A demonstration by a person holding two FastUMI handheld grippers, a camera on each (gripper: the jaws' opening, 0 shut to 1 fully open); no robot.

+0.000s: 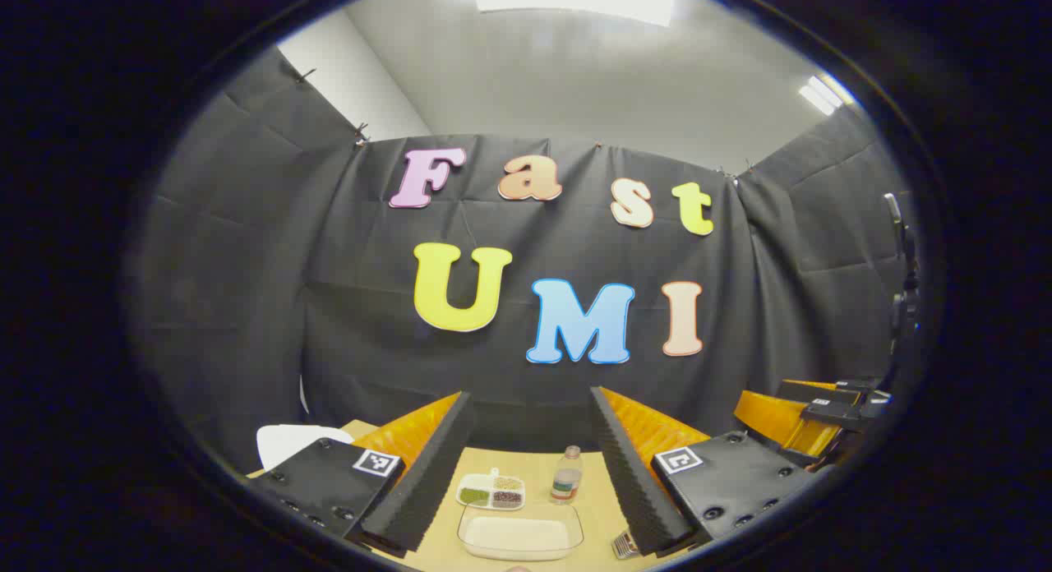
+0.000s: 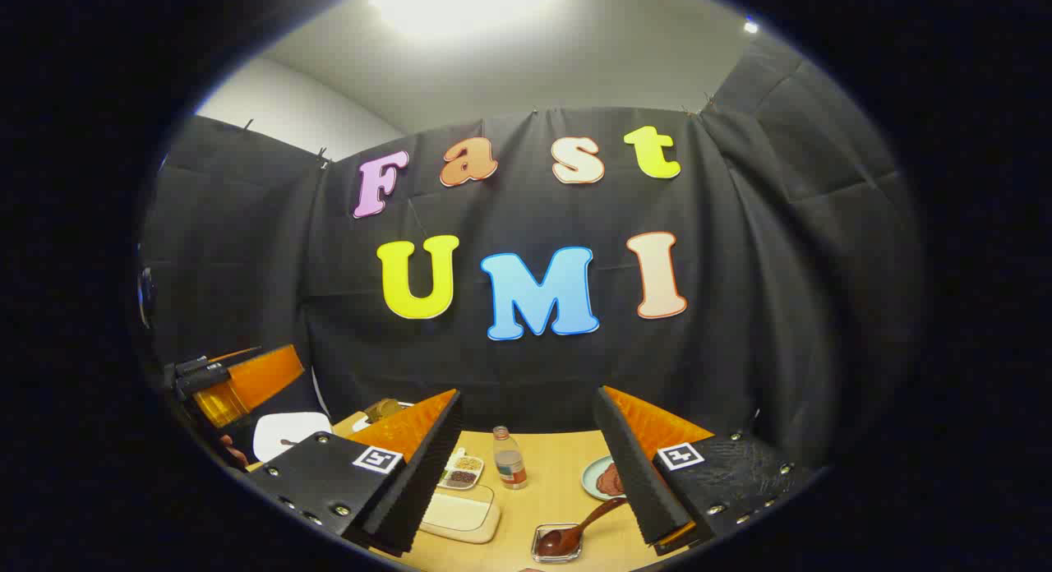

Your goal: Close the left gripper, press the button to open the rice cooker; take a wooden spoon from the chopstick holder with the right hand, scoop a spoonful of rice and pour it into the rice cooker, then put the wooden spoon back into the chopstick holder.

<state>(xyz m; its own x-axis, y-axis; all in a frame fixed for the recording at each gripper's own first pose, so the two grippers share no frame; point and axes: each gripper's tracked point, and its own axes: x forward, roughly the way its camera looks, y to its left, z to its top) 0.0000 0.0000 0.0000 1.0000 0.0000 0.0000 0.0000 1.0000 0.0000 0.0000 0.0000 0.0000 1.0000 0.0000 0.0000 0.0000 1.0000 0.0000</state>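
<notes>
Wooden spoon [image 2: 575, 529] lies w/ its bowl in a small clear dish [image 2: 557, 544] at the desk's [image 2: 551, 482] near edge, btwn my right tongs [image 2: 532, 461], which gape wide, holding nothing. My left tongs [image 1: 534, 465] are spread too, empty, over a clear tray of rice [image 1: 520, 532]. Behind it: a divided grain dish [image 1: 491, 491] and a small bottle [image 1: 566, 476]. White rice cooker [image 1: 289, 442] sits at the desk's left edge.

One bottle [image 2: 509, 458], one divided dish [image 1: 491, 491], one rice tray [image 1: 520, 532], one spoon [image 2: 575, 531], one plate [image 2: 598, 478].
</notes>
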